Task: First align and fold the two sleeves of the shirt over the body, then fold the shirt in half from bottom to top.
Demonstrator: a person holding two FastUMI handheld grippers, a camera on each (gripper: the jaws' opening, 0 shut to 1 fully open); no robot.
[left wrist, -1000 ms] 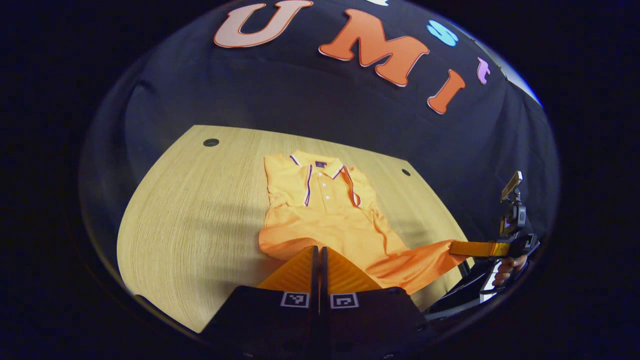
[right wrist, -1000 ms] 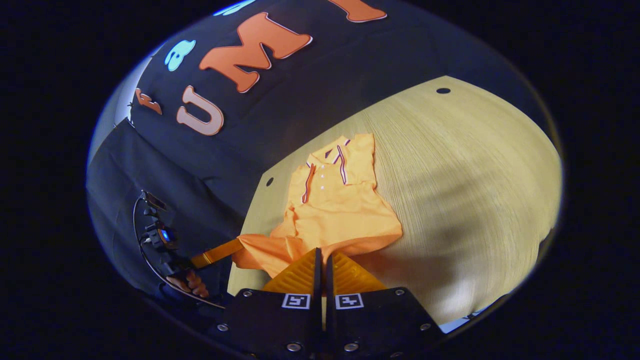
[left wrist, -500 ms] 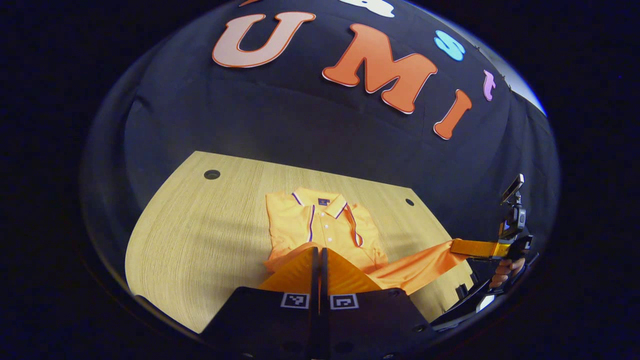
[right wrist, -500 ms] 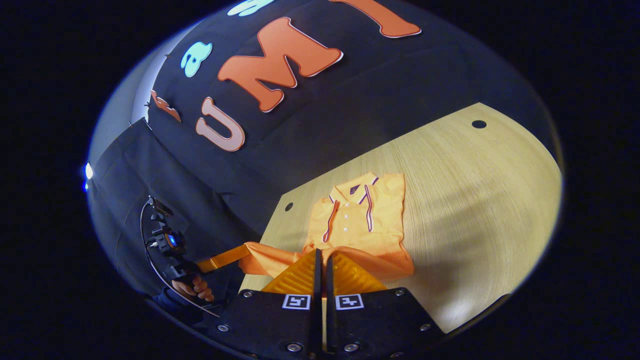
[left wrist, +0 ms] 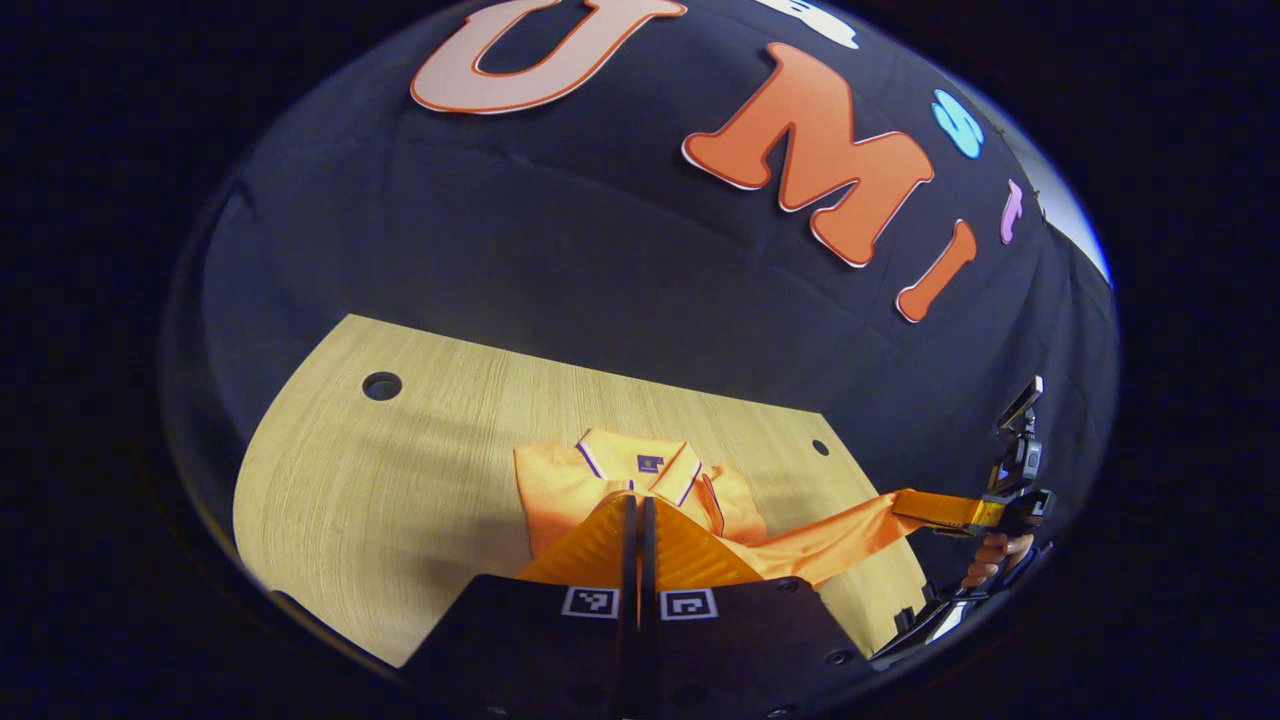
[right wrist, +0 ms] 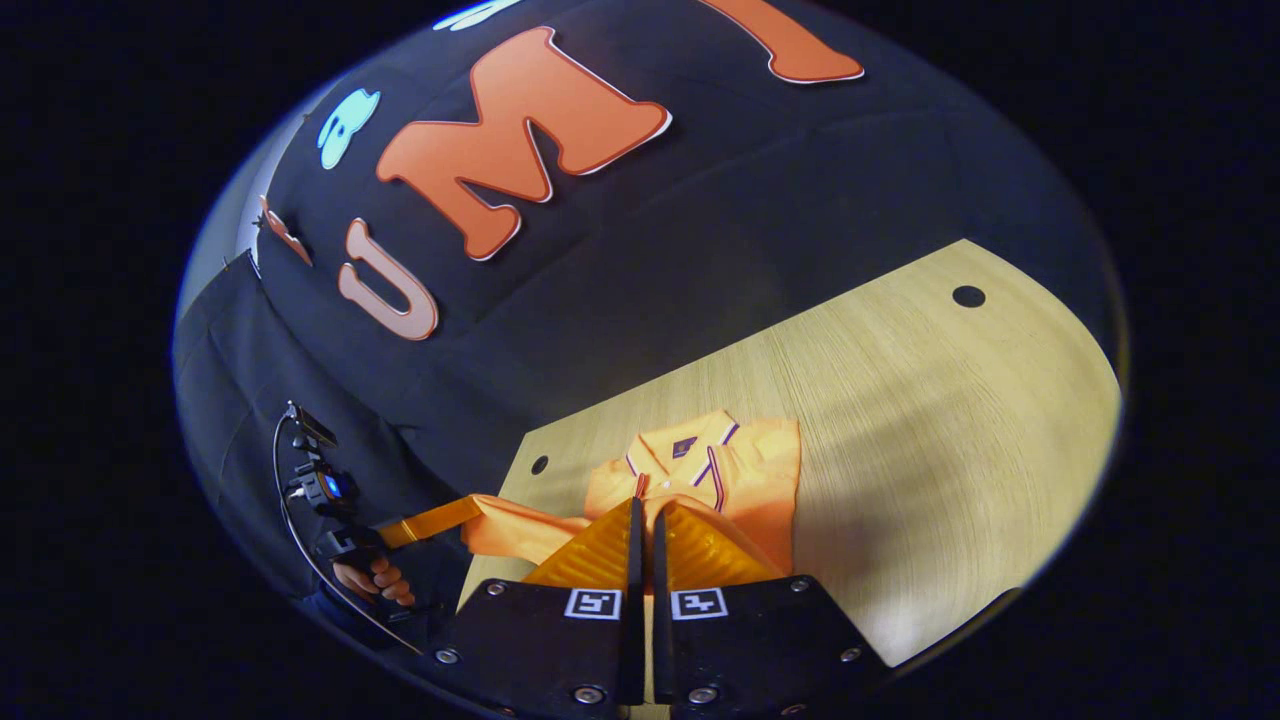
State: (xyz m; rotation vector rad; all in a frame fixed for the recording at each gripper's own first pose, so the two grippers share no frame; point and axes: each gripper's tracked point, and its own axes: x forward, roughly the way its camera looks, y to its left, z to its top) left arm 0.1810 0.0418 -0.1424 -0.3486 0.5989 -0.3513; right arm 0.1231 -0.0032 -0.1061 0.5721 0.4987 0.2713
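Both grippers are clamped on the hem of the orange shirt (left wrist: 640,480). Seen in its own view, the left gripper (left wrist: 635,515) has its two fingers pressed together with shirt fabric pinched between them, and the right gripper (right wrist: 643,520) shows the same in the right gripper view. The shirt lies on the wooden table (left wrist: 420,470), its collar end flat on the wood toward the booth wall, its lower edge lifted off the table and stretched between the two tools. In the left gripper view the right gripper (left wrist: 905,503) appears beyond the shirt's far corner, off the table's edge, held by a hand (left wrist: 985,560). In the right gripper view the left gripper (right wrist: 460,508) holds the shirt's other corner, gripped by a hand (right wrist: 372,580).
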